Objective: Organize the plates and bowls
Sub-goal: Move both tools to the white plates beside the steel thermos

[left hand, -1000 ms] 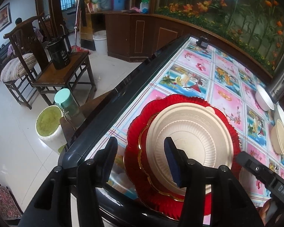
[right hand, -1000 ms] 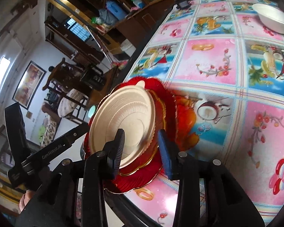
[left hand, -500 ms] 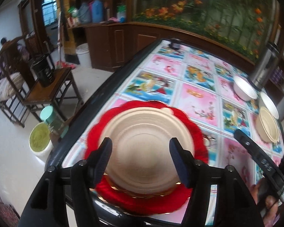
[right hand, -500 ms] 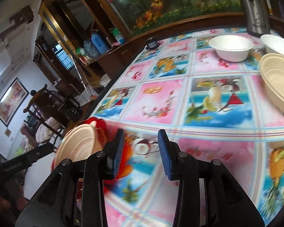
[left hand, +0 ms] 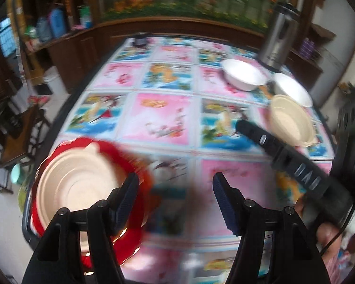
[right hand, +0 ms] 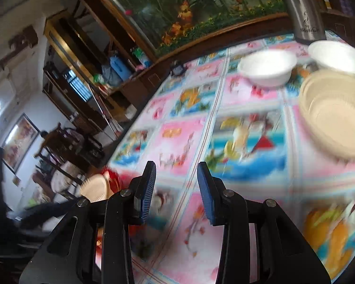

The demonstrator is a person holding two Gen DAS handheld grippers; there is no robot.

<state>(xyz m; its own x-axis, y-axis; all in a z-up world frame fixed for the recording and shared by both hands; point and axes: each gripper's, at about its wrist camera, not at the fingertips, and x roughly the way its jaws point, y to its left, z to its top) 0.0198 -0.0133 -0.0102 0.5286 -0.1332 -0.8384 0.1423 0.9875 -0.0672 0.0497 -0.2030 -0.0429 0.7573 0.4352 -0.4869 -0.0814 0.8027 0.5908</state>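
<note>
Table (left hand: 168, 123): it is taking up most of both views, wearing a cloth of pink and blue picture squares, blurred in places.
Red plate (left hand: 130, 156): it is sitting at the table's near left corner in the left wrist view, scalloped rim showing around the plate on top.
Beige plate (left hand: 75, 184): it is lying on the red plate, partly behind the left gripper's left finger; in the right wrist view it is peeking out at far left (right hand: 94, 188).
Beige bowl (right hand: 336, 116): it is standing upright near the table's right edge, just beside the two white bowls.
White bowls: one (right hand: 267, 69) is sitting nearer the table's middle, the other (right hand: 338, 56) beside it at the foot of the steel flask (right hand: 305, 16).
Left gripper (left hand: 175, 201): its jaws have just been opening and are standing wide, nothing between them, hanging over bare cloth right of the plates.
Right gripper (right hand: 175, 189): its jaws are standing narrowly apart with nothing between them, above the cloth.
</note>
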